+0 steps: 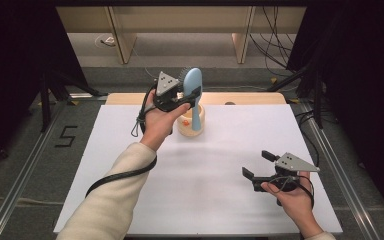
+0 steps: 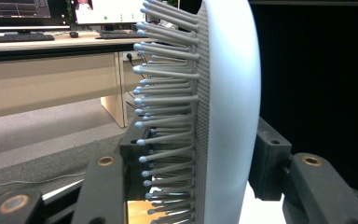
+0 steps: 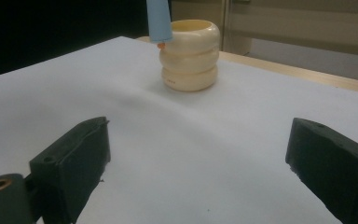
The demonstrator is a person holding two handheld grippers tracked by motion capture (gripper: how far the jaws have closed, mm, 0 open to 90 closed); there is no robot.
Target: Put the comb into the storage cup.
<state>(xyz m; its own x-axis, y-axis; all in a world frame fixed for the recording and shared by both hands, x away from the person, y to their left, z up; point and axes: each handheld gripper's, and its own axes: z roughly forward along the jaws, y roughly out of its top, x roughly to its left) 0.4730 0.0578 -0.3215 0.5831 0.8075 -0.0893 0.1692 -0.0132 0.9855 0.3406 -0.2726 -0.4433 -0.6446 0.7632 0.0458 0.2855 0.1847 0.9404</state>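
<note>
Your right hand-held gripper (image 1: 258, 164) sits nearest in the high view, at the near right of the desk (image 1: 220, 200), its jaws spread wide with nothing between them. Your left hand-held gripper (image 1: 190, 95) is raised at the far middle of the desk, clamped on a pale blue hairbrush (image 1: 194, 95) just below the head. That hairbrush stands nearly upright, head up, with its handle pointing down at a cream ribbed cup (image 1: 190, 125) directly beneath; from here you cannot tell whether the handle tip is inside the cup. A black cable (image 1: 122, 175) trails along your left sleeve.

Along the left hand-held gripper (image 2: 200, 163), the two black jaws close on the hairbrush (image 2: 228, 93) from either side, one at the bristle face, one at the smooth back. Its bristles (image 2: 168, 98) point left toward a wooden bench with monitors (image 2: 51, 37) well beyond.

Along the right hand-held gripper (image 3: 196, 158), the jaws stand far apart over bare white desk (image 3: 121, 93). Farther off, the cup (image 3: 189, 55) rests on the desk, and the blue handle (image 3: 159, 21) hangs at its left rim, an orange tip at its lower end.
</note>
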